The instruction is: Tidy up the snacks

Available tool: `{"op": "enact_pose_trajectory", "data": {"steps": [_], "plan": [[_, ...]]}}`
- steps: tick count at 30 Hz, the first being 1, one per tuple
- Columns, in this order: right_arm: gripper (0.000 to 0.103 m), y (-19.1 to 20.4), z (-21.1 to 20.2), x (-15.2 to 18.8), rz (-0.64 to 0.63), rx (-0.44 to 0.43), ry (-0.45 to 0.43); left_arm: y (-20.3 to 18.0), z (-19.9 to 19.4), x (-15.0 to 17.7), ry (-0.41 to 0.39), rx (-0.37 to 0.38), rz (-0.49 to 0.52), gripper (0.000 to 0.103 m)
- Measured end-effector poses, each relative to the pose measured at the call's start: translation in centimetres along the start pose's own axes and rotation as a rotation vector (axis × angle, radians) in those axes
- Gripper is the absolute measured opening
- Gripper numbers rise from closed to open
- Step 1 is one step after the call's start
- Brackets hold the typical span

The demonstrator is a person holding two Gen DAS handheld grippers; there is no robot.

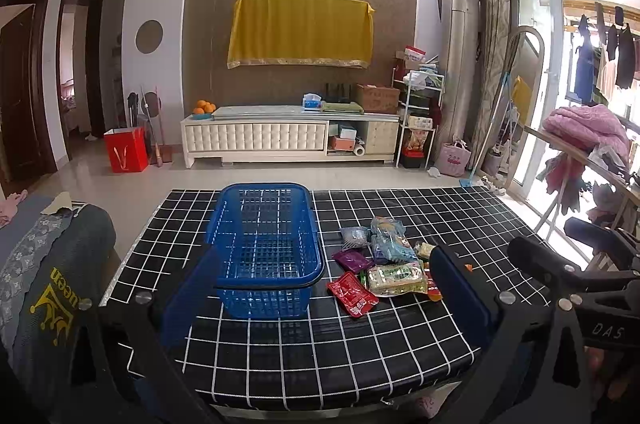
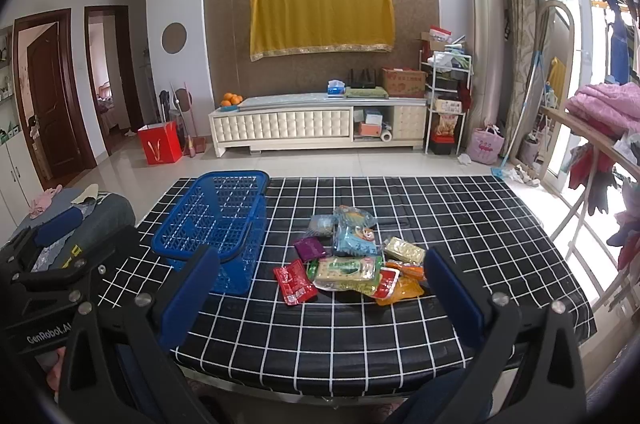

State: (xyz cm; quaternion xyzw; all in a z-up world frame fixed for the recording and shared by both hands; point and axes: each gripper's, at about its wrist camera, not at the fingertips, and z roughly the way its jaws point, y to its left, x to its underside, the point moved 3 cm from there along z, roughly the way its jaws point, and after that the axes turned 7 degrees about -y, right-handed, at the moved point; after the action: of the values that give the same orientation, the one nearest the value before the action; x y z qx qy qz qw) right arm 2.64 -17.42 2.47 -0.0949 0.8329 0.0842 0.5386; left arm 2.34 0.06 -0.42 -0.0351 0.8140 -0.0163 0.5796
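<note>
An empty blue plastic basket (image 1: pixel 266 252) (image 2: pixel 218 220) stands on the black checked table (image 1: pixel 320 352) (image 2: pixel 460 224), left of a pile of snack packets (image 1: pixel 386 260) (image 2: pixel 354 258). The pile holds a red sachet (image 1: pixel 352 293) (image 2: pixel 295 282), a purple one (image 1: pixel 352 260) (image 2: pixel 309 248), a green-and-cream pack (image 1: pixel 396 278) (image 2: pixel 347 270) and a light blue bag (image 1: pixel 390 244) (image 2: pixel 354 238). My left gripper (image 1: pixel 324 298) hangs open above the table's near edge, in front of the basket. My right gripper (image 2: pixel 320 288) is open too, facing the pile, nothing between its fingers.
A grey cushioned seat (image 1: pixel 48 276) with clothes lies left of the table. Beyond the table are tiled floor, a white TV cabinet (image 1: pixel 288 138), a red bag (image 1: pixel 126 149) and a shelf rack (image 1: pixel 418 120). A drying rack with pink bedding (image 2: pixel 604 112) stands on the right.
</note>
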Motion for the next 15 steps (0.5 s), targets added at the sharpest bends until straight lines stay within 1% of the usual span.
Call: {"op": "enact_pose_trajectory", "data": {"steps": [4, 8, 15], "plan": [[0.103, -0.1, 0.2, -0.2, -0.001, -0.002, -0.002, 0.0, 0.6, -0.2, 0.006, 0.011, -0.015, 0.103], [0.103, -0.7, 0.8, -0.8, -0.003, -0.003, -0.005, -0.6, 1.6, -0.7, 0.008, 0.023, -0.006, 0.103], [0.103, -3.1, 2.9, -2.8, -0.009, 0.006, -0.017, -2.4, 5.1, -2.0, 0.034, 0.061, 0.028, 0.103]]}}
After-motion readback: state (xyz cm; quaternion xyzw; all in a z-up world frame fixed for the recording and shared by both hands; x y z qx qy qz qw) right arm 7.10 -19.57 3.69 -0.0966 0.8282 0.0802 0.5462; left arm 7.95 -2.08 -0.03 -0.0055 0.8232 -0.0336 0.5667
